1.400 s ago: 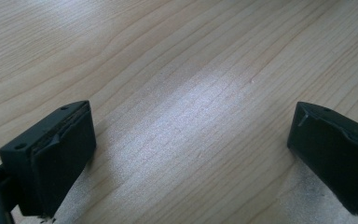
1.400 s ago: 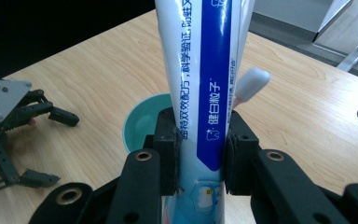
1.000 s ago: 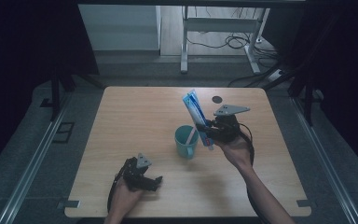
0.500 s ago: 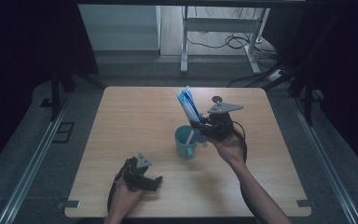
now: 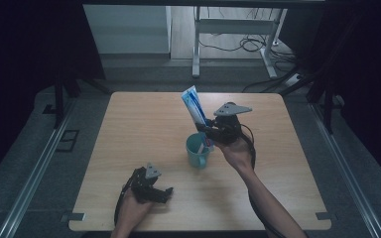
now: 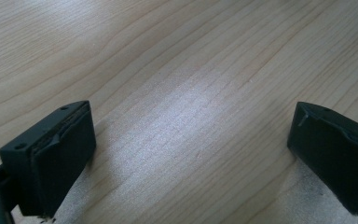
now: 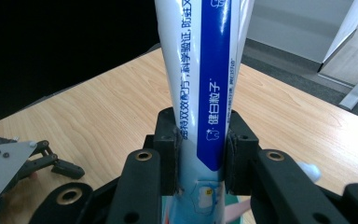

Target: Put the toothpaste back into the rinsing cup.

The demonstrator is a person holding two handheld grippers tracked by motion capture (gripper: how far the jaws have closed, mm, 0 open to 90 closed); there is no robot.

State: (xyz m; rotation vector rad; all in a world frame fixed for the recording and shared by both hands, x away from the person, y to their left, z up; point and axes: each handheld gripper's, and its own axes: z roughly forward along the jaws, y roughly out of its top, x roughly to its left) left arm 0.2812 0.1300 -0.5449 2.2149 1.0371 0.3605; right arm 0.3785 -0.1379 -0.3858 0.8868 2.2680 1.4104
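The right gripper [image 5: 209, 130] clamps a toothpaste tube [image 5: 194, 105] above the teal cup [image 5: 197, 150]. The tube's long axis runs up and leans toward the table's far left, crimped end high. The right gripper view shows its blue printed band. The left gripper [image 6: 191, 154], jaws apart, rests on the table [image 5: 129, 129].

I'm looking at what reads as a lab or office test room, not a home. My wooden tabletop [image 5: 144, 124] stands alone on grey carpeted floor [image 5: 44, 163], with metal rails [image 5: 32, 181] running along the floor past its left and right edges. Beyond the far edge I see the steel legs of a desk frame [image 5: 196, 47] and loose cables [image 5: 238, 44] on the floor. Dark curtains [image 5: 30, 44] close in both sides.
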